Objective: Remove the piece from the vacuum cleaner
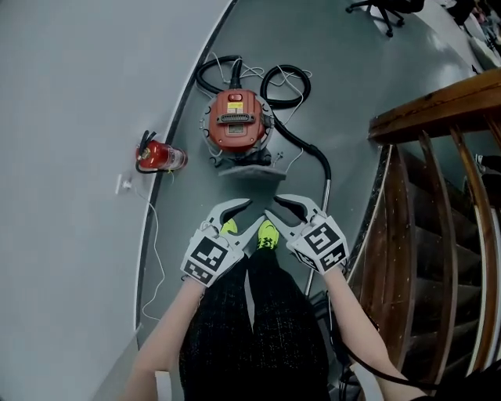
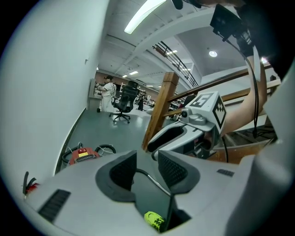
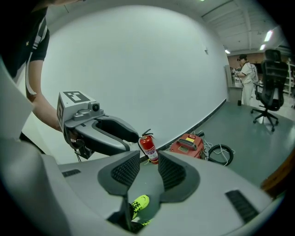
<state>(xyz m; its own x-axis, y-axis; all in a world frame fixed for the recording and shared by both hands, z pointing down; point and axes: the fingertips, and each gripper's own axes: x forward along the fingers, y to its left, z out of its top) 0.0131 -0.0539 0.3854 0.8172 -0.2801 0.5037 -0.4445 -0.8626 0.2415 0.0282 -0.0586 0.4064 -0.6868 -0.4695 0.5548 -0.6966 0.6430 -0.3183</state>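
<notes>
red vacuum cleaner sits on the grey floor at twelve o'clock in the head view, its black hose curling off toward two o'clock. a fire extinguisher is by the wall at ten o'clock. the left gripper and right gripper hover side by side over yellow shoes, well apart from the cleaner, jaws parted, nothing between them. a wooden stair rail runs at three o'clock.

The office chair is cut off by the head view's top edge, and the hose of the vacuum cleaner vanishes behind the right tongs.
</notes>
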